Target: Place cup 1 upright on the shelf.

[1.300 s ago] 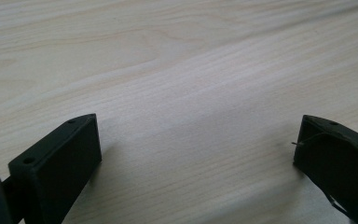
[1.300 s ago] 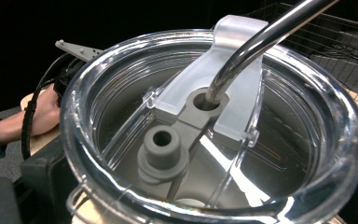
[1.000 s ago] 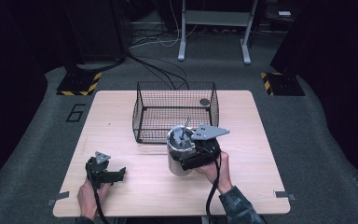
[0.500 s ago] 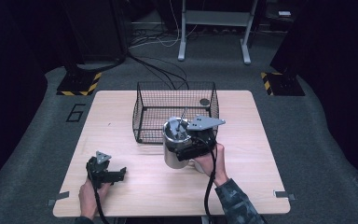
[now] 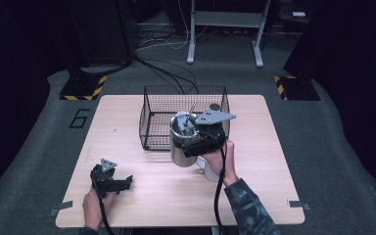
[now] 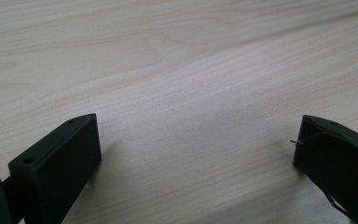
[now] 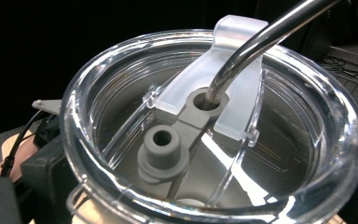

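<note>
A steel tumbler (image 5: 178, 152) with a clear lid (image 7: 121, 93) and a bent metal straw (image 7: 261, 42) hangs just in front of the black wire basket (image 5: 149, 122), held off the table. My right gripper (image 5: 192, 145) is shut on the tumbler's upper body, and its grey plate overlaps the basket's near right corner. In the right gripper view the lid sits close below the camera, with a black jaw at each side. My left gripper (image 5: 123, 183) rests on the table at the front left, open, with bare wood between its jaws (image 6: 196, 158).
The light wooden table (image 5: 274, 147) stands on dark carpet. A small dark round object (image 5: 215, 106) lies at the basket's far right corner. Something white (image 5: 209, 173) shows under the right hand. Metal stand legs and cables lie beyond the table.
The right gripper has carried the tumbler up and away from the person, closer to the basket's front wall. The left gripper has not moved.
</note>
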The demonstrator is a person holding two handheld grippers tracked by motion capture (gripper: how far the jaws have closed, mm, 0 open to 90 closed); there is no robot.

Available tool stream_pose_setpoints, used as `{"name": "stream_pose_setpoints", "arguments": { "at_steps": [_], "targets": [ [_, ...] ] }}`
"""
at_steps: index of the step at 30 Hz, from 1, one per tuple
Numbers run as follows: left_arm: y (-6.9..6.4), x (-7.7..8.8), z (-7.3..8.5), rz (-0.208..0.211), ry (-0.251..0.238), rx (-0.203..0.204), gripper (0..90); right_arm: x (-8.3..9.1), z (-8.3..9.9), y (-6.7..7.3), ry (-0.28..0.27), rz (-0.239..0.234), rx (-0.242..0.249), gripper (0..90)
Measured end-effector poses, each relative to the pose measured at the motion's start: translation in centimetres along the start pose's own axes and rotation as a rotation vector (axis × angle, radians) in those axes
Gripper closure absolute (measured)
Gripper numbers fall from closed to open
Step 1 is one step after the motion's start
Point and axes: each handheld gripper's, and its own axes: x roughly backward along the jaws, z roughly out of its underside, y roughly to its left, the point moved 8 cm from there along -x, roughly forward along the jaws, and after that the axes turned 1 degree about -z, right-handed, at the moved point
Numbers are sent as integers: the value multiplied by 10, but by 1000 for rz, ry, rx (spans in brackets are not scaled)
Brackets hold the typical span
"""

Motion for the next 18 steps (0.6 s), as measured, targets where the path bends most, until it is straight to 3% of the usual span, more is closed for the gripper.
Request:
{"name": "stream_pose_setpoints", "arguments": {
  "at_steps": [18],
  "targets": [
    [0,0,0,0,0,-1,3,-11,-29,-18,-10,32,0,33]
  ]
}}
